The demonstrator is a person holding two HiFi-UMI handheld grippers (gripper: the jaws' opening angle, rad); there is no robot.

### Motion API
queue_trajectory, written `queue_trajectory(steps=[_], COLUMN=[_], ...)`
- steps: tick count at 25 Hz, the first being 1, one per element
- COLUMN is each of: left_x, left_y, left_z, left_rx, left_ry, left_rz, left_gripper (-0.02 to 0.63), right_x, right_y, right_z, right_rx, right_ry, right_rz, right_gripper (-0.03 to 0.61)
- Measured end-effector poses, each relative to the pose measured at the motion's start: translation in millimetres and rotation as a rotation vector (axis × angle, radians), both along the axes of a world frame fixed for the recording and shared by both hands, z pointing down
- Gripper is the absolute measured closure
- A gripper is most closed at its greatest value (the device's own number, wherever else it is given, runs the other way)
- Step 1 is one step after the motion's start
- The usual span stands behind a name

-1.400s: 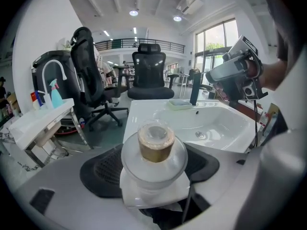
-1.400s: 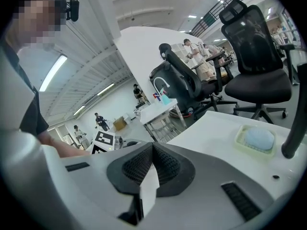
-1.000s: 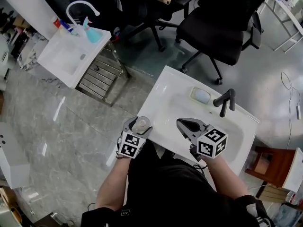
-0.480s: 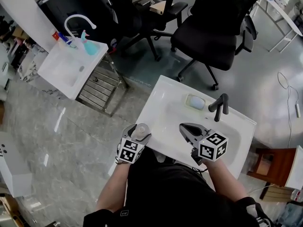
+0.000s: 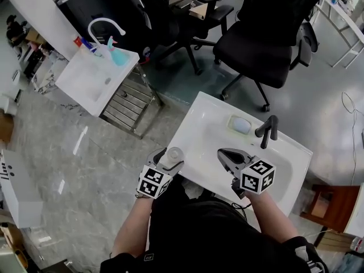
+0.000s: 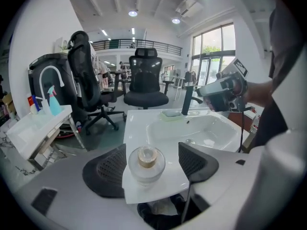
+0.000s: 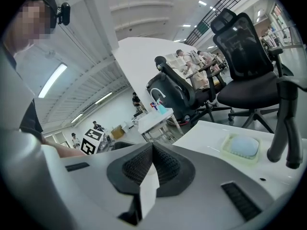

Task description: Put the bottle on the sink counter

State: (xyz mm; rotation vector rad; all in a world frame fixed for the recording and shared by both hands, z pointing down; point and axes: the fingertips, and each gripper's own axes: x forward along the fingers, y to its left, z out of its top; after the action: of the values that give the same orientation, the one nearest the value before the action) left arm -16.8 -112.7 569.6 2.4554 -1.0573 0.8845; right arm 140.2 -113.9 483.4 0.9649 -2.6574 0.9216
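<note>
\- where do we find the bottle [image 6: 146, 169]?

\- low in the middle of the left gripper view: small, round, clear, with a tan stopper. it stands upright on the near corner of the glossy white sink counter [image 5: 196, 121].

\- and the left gripper [image 6: 151, 152]?

\- jaws spread, one ribbed black pad on each side of the glass. the pad at the right of the frame is clear of it; the other we cannot judge.

\- the right gripper [image 7: 151, 150]?

\- ribbed pads pressed together on nothing, over the basin near the matte black faucet [image 5: 266, 131].
</note>
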Motion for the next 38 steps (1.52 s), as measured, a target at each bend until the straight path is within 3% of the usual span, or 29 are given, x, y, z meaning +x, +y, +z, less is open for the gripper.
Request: queue_trajectory(steps=[7,11,15,19,23,31,38], left_x=[-3.1,-16.5,-34.7,-48.1,-60.7,-74.5,-83.4], left_y=[-12.1,-29.4,-40.5,-42.2,-37.5,-40.1,-65.9], left_z=[-61.5,-89.5,-122.7,-141.7,-153.4,-184.2,-221.6], left_rx=[0.113,0.133,0.177,0.179,0.166,0.239,0.333], left_ry=[0.093,0.147,0.211,0.260,0.281,0.345,0.355], left_rz=[0.045,0.044,0.050,0.121,0.217,0.314,0.188], left_gripper=[0.270,0.281,0.425,0.450,0.533,0.589,0.606], right_x=[-5.5,-9.3,-33.9,-62.4,-85.9,-96.4,-63.4], right_y=[-1.2,-1.6,-5.5,-15.6,-16.7,-0.4,-0.8], right_z=[-6.6,-2.1,-9.1,-22.1,-38.4,-64.2,-106.3], right_rx=[0.028,0.006,0.033,0.076,0.118,0.228,0.345], right_ry=[-0.009,0.002,0.018,0.031,0.047,0.131,0.138], right_rz=[0.058,0.134,0.168,0.211,0.250,0.374,0.420], right_gripper=[0.563,0.563,0.563,0.563,0.565,0.565,0.565])
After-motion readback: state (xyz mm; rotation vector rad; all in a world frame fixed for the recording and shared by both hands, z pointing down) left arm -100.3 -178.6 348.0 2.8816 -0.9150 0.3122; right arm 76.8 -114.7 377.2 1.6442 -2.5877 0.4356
